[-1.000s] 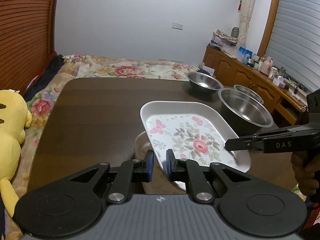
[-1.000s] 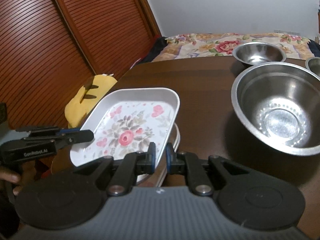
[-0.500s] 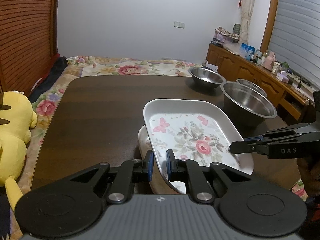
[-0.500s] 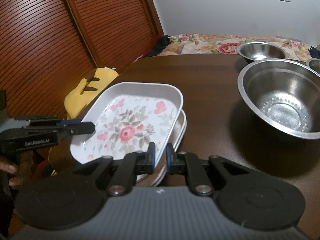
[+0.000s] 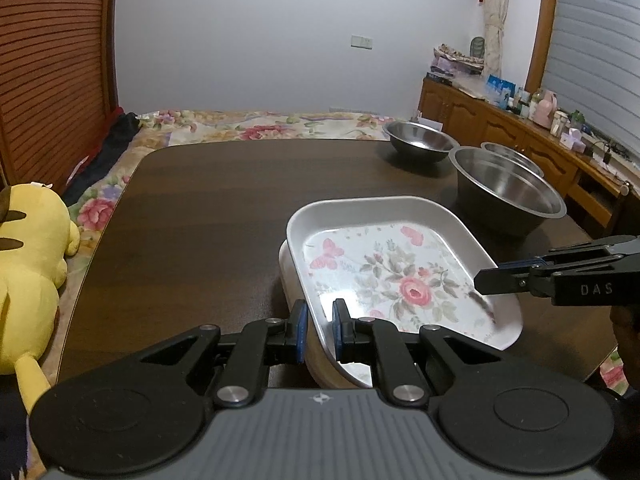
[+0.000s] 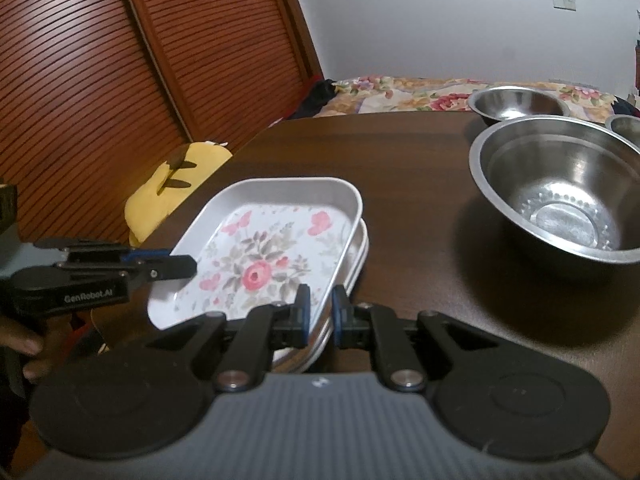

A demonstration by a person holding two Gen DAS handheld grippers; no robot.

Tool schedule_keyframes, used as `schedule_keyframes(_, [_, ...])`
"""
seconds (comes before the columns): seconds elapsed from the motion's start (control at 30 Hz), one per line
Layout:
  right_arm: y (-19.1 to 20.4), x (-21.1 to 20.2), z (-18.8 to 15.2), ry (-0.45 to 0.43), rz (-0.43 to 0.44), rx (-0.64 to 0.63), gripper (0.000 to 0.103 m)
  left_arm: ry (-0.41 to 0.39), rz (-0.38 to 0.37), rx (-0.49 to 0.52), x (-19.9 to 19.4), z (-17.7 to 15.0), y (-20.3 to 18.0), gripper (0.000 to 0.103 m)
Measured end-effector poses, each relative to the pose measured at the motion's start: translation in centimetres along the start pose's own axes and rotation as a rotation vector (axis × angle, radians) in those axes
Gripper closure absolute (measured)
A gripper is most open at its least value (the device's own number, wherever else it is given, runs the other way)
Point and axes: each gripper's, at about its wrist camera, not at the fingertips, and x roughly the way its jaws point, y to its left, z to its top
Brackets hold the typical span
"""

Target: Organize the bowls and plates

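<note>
Both claws (image 5: 318, 330) (image 6: 319, 316) clamped on floral plate's (image 5: 400, 276) opposite rims

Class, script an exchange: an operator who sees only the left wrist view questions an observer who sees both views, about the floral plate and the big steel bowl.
Operator: Is anything lying in the big steel bowl? I can't see its bottom.
Observer: No. The right wrist view shows it empty, with a ring of dimples around the bottom.
Operator: How does my left tool sit on the floral plate?
Observer: Seen side-on, it is shut on the plate's left rim.
</note>
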Motion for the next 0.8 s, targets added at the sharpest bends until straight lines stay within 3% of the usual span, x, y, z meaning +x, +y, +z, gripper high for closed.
schedule_keyframes(0.3, [0.9,0.2,-0.6,-0.027,-0.035,-0.055,0.089,0.004,0.027,0.002,0.4,-0.5,0.4,0.089])
schedule_keyframes(0.8, [1.0,-0.3,-1.2,-0.046,-0.021,-0.052,0.088,0.011,0.034,-0.003,0.7,-0.8,0.7,0.089])
